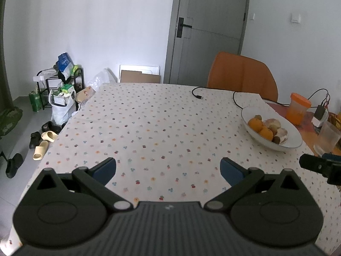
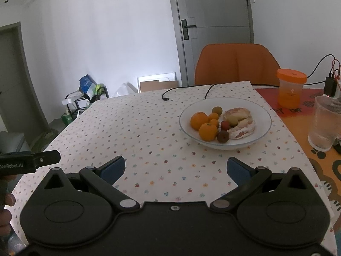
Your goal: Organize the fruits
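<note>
Several fruits are gathered in a white bowl [image 2: 226,143], which is set on the counter [image 2: 149,132] ahead of the right claw [image 2: 175,168] and slightly to its right. Two larger oranges [image 2: 207,131] and two smaller ones are seen on the bowl's left side, with peeled pomelo pieces [image 2: 242,128] on its right side. Small round brownish and reddish fruits [image 2: 223,136] are scattered between them, and a greenish one [image 2: 217,109] is placed at the far side of the pile. All of the fruit is contained in the bowl.

The right claw is held wide apart above the flowered tablecloth, with nothing gripped between its blue pads [image 2: 113,169]. The left claw [image 1: 168,168] is likewise spread wide and empty; from it, the bowl is found well ahead and far to the right. Part of the left device is visible at the left edge of the right wrist view, with fingers of a hand [image 2: 5,211] wrapped below it.

Beyond the bowl, a black cable [image 2: 185,91] is laid across the cloth. To the right of the right claw, a ribbed clear glass [image 2: 325,123] and an orange-lidded jar [image 2: 291,90] are standing on an orange mat. An orange chair [image 2: 236,64] is placed at the far edge of the counter, in front of a grey door [image 2: 213,21].
</note>
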The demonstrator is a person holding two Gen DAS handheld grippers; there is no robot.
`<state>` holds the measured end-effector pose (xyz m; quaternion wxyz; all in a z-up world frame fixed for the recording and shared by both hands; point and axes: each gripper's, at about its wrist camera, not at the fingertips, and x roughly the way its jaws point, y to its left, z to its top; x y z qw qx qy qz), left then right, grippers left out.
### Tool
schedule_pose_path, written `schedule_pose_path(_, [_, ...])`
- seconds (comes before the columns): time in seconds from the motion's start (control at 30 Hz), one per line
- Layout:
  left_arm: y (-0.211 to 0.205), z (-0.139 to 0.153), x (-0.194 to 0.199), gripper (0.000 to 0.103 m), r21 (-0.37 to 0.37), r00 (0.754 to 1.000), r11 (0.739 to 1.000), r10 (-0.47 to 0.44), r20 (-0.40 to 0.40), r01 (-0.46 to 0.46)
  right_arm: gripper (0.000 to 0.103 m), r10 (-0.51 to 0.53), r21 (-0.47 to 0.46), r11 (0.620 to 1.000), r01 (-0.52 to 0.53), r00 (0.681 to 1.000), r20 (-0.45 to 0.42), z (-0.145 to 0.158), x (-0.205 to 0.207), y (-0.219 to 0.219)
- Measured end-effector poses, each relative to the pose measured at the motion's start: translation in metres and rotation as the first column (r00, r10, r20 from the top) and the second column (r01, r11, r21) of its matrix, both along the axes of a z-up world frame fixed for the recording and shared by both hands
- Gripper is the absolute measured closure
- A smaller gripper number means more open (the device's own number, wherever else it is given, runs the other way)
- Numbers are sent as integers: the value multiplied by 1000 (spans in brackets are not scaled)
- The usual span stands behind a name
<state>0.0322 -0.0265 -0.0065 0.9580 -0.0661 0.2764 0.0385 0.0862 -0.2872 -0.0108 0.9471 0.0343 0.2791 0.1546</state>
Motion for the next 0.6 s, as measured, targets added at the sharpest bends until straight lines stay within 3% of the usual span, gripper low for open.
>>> schedule_pose_path(0.6, [-5,-2,-1,0,16,1000,1000,-23,-3,23,0,-1,-7,1000,1,1000,-5,-1,1,-1])
